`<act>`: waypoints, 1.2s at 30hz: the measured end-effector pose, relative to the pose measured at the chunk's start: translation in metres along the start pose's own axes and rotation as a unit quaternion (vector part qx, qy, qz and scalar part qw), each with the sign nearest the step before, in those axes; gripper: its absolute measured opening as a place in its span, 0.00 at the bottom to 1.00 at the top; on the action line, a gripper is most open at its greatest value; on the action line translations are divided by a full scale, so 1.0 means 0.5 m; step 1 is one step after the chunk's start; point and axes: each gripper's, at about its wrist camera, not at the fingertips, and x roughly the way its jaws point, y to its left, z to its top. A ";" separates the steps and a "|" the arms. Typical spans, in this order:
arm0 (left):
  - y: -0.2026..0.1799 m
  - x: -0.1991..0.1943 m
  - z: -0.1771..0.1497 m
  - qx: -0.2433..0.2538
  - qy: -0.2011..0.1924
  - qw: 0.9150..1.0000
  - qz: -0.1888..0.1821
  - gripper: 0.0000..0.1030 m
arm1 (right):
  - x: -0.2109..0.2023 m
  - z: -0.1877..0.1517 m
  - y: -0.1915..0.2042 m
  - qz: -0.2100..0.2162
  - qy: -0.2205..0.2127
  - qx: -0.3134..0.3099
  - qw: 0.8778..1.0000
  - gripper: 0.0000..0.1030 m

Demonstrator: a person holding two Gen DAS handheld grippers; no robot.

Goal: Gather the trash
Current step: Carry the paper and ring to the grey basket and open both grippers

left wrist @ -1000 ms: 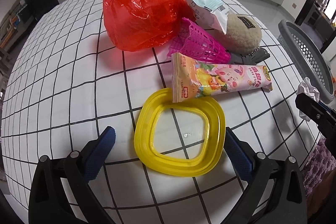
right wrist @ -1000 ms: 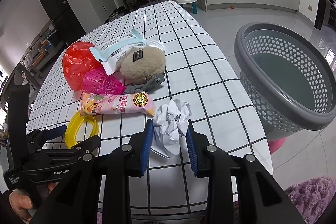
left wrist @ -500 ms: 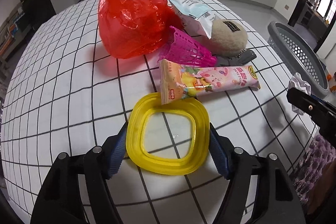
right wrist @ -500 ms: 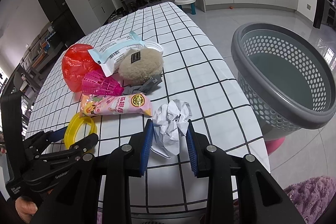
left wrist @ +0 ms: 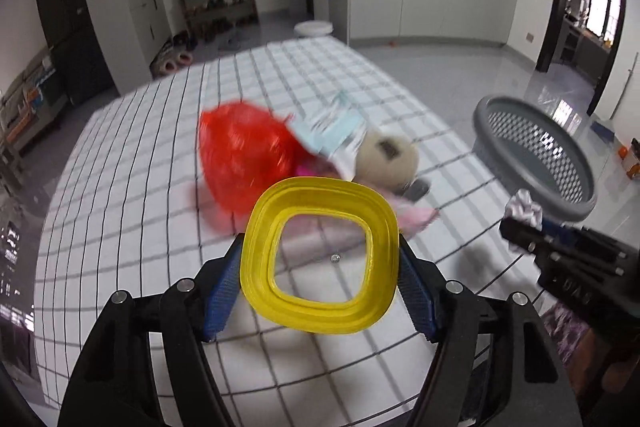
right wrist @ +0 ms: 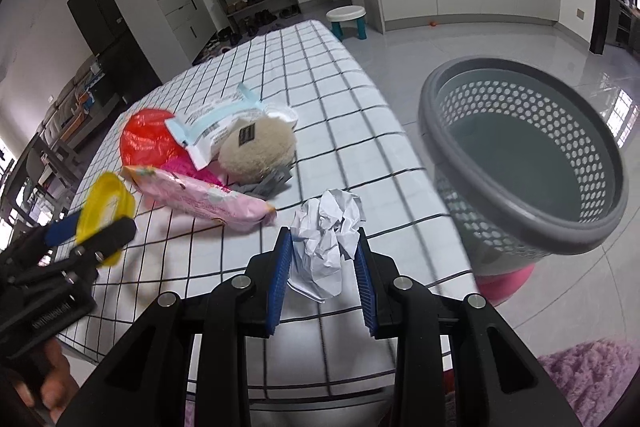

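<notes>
The left gripper is clamping the yellow lid by its two side edges, the blue pads pressing on the rim, and is holding it clear above the desk — the checked cloth is showing through its open middle. The right gripper is squeezing the paper ball between its pads, near the desk's right edge. Just past that edge the grey basket is standing on the floor, its mouth wide and empty, with bare tiles opening around it. Further back on the desk the rest is lying bunched together: a red bag, a white pouch leaning over a beige puff, and a pink wrapper in front — the cloth to either side of them is lying free. The left view is blurring.
</notes>
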 end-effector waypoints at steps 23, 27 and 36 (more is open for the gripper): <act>-0.317 0.082 0.174 0.086 -0.031 0.990 -0.108 0.67 | -0.091 0.090 -0.302 -0.122 -0.065 0.072 0.988 0.29; -0.378 0.116 0.197 0.106 -0.024 0.986 -0.127 0.67 | -0.071 0.108 -0.344 -0.121 -0.059 0.075 0.988 0.29; -0.445 0.185 0.204 0.133 0.011 0.981 -0.140 0.68 | -0.019 0.115 -0.404 -0.090 -0.035 0.118 0.988 0.29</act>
